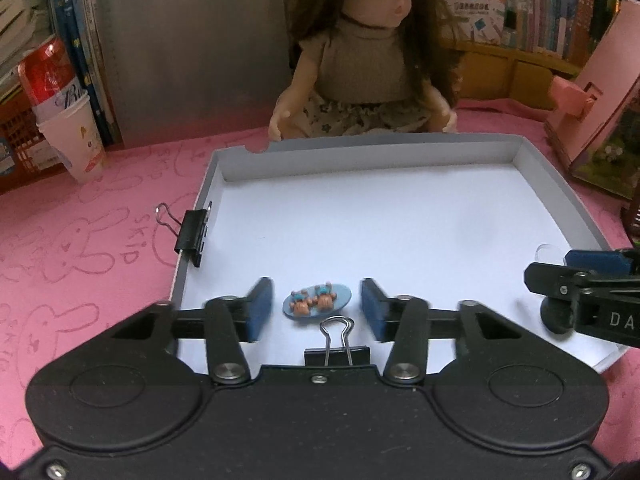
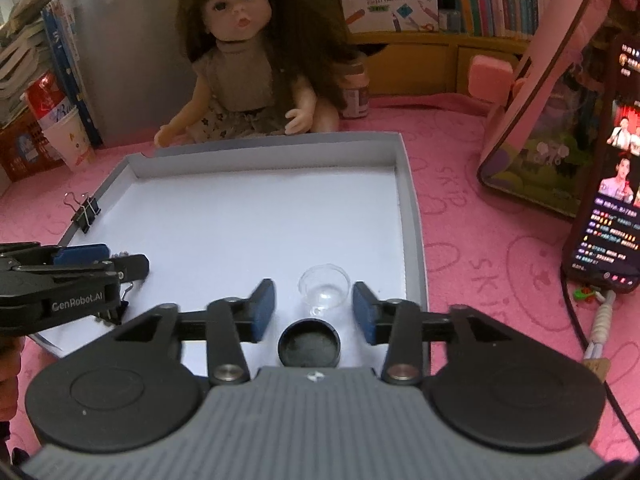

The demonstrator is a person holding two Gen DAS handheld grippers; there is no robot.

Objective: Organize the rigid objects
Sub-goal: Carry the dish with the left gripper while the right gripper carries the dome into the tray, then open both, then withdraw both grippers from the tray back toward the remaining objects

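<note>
A shallow grey tray (image 1: 560, 184) with a white floor lies on the pink cloth. My left gripper (image 1: 317, 306) is open, its blue pads either side of a small blue oval charm (image 1: 317, 299) with two bear figures. A black binder clip (image 1: 336, 348) sits at the tray's near edge, another (image 1: 192, 234) on its left wall. My right gripper (image 2: 314, 306) is open around a small clear cup (image 2: 324, 287); a black round lid (image 2: 309, 345) lies just behind it. The right gripper shows in the left wrist view (image 1: 576, 280), the left gripper in the right wrist view (image 2: 80, 272).
A doll (image 1: 360, 52) sits behind the tray. A paper cup holding a red can (image 1: 76, 136) stands far left. A pink toy house (image 2: 552, 92) and a lit phone (image 2: 608, 168) stand right. Books line the back.
</note>
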